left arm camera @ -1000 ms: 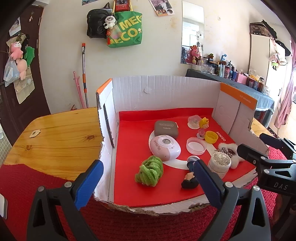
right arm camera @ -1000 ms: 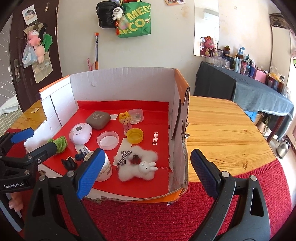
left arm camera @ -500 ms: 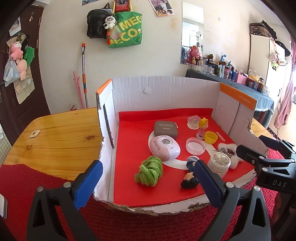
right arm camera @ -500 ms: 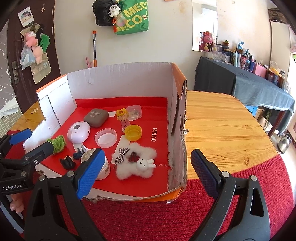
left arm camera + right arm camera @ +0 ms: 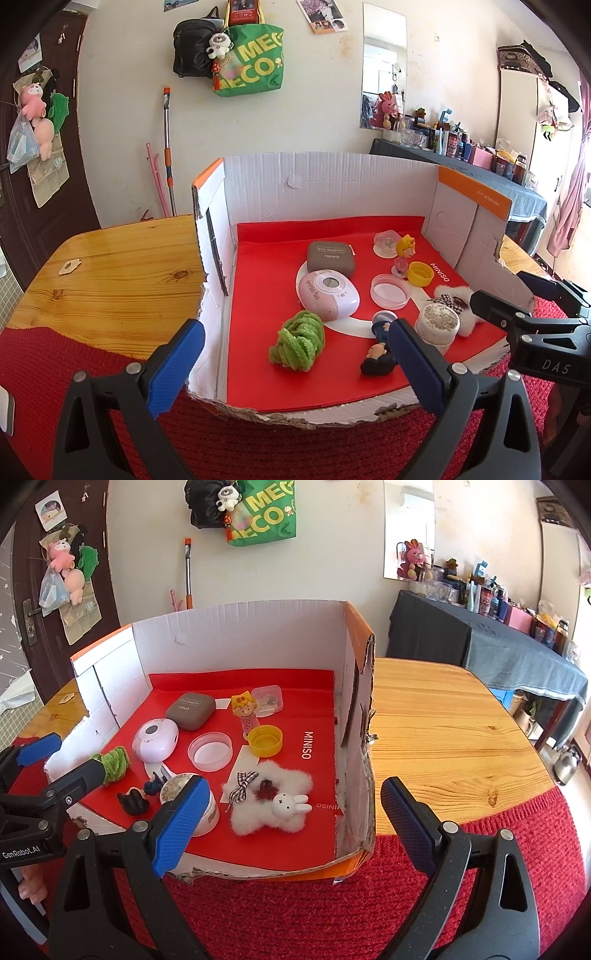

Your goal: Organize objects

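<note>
A low cardboard box (image 5: 325, 184) with a red floor holds a green yarn scrunchie (image 5: 299, 341), a pink oval case (image 5: 328, 297), a grey pouch (image 5: 330, 256), a clear lid (image 5: 390, 295), a yellow cap (image 5: 421, 273), a blonde figurine (image 5: 404, 254), a dark-haired figurine (image 5: 378, 360), a glitter jar (image 5: 437, 325) and a white fluffy bunny clip (image 5: 273, 806). My left gripper (image 5: 295, 358) hangs open before the box's front edge, empty. My right gripper (image 5: 291, 812) is open too, at the box's front right corner.
The box sits on a wooden table (image 5: 443, 720) with a red knitted mat (image 5: 295, 915) under its front. Bare wood lies on either side of the box. A dark-clothed side table (image 5: 498, 638) with bottles stands at the back right.
The right gripper has drifted slightly forward and up over the box's front right corner. The left gripper has hardly moved. Both stay open.
</note>
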